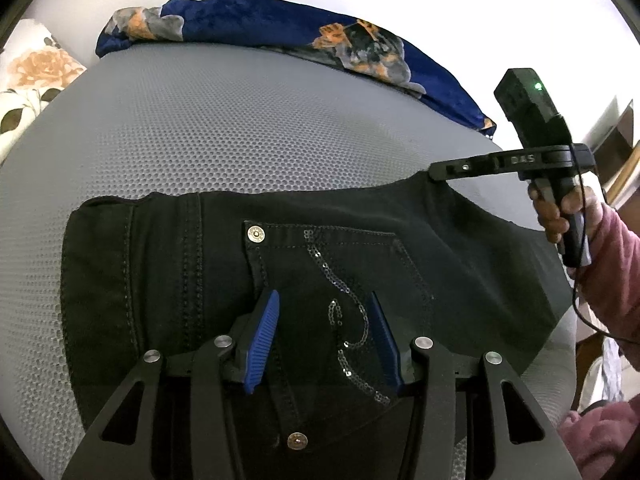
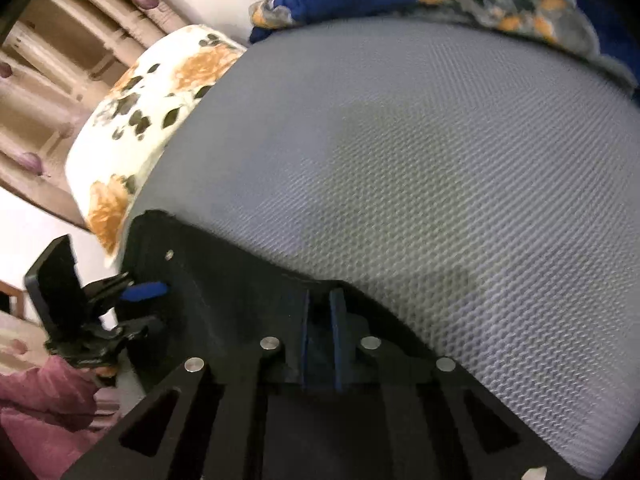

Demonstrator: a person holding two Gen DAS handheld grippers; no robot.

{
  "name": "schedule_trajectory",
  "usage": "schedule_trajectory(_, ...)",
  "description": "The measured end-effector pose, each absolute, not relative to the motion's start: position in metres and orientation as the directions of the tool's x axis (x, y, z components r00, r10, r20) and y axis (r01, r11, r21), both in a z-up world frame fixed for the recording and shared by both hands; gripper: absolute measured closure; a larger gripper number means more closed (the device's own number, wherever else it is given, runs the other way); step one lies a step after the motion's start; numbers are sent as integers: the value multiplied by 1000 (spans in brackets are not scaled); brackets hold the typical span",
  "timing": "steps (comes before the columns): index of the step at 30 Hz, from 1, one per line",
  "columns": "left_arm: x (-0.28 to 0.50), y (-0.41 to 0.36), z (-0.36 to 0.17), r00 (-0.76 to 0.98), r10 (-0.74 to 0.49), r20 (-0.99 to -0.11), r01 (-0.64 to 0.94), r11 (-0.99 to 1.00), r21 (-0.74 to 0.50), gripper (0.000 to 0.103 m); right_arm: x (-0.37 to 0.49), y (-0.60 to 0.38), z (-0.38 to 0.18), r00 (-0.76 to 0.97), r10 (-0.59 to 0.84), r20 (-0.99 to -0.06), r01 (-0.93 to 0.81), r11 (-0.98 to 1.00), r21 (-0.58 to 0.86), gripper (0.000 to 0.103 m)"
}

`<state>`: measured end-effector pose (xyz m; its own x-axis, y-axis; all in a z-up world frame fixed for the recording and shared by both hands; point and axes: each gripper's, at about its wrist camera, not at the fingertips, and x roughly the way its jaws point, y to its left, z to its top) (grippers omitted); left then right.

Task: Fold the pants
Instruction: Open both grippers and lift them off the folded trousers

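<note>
Pants: black denim pants (image 1: pixel 320 248) with a sequinned back pocket and metal rivets, lying on the grey honeycomb-mesh mattress (image 1: pixel 240 128), near its front edge.
Long axis: the garment runs side to side across the left wrist view, a stitched edge at the far left, the cloth rising toward a lifted point at the right.
Left gripper: left gripper (image 1: pixel 326 336) with ribbed blue pads sits directly over the sequinned pocket, fingers spread apart with fabric showing between them; whether the tips touch the cloth I cannot tell.
Right gripper: right gripper (image 2: pixel 320 320) has its pads drawn close together on a raised ridge of the black cloth at the far edge; in the left wrist view its black finger meets that same edge at the right.
Nearer tool: the right one already grips the edge; the left is over the middle.
Coming move: probably a fold carrying the right-hand edge across toward the left.
Background: blue floral blanket (image 1: pixel 280 24) along the far side, white floral pillow (image 2: pixel 152 92) at the left.
</note>
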<state>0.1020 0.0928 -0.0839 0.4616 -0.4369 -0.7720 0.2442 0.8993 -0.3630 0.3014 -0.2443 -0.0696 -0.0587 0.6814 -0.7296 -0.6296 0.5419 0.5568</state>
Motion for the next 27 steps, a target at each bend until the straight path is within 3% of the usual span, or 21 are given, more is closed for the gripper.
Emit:
schedule_trajectory(7,101,96,-84,459,-442,-771,256,896,-362,56,305,-235,-87,2,642,-767,-619,603,503,99)
schedule_trajectory(9,101,95,-83,459,-436,-774,267,899,-347,56,306,-235,-87,9,639,-769,-614,611,500,95)
schedule_trajectory(13,103,89,-76,452,-406,-794,250,912,-324,56,302,-245,-75,74,634,-769,-592,649,478,77)
schedule_trajectory(15,102,81,-68,457,-390,-799,250,919,-306,56,296,-261,-62,125,655,-745,-577,659,482,76)
schedule_trajectory(20,103,37,-45,462,-448,-765,354,884,-304,50,272,-304,-50,191,662,-725,-524,693,495,72)
schedule_trajectory(27,115,-52,-54,385,-498,-777,512,816,-269,49,234,-371,-93,161,645,-747,-357,743,566,71)
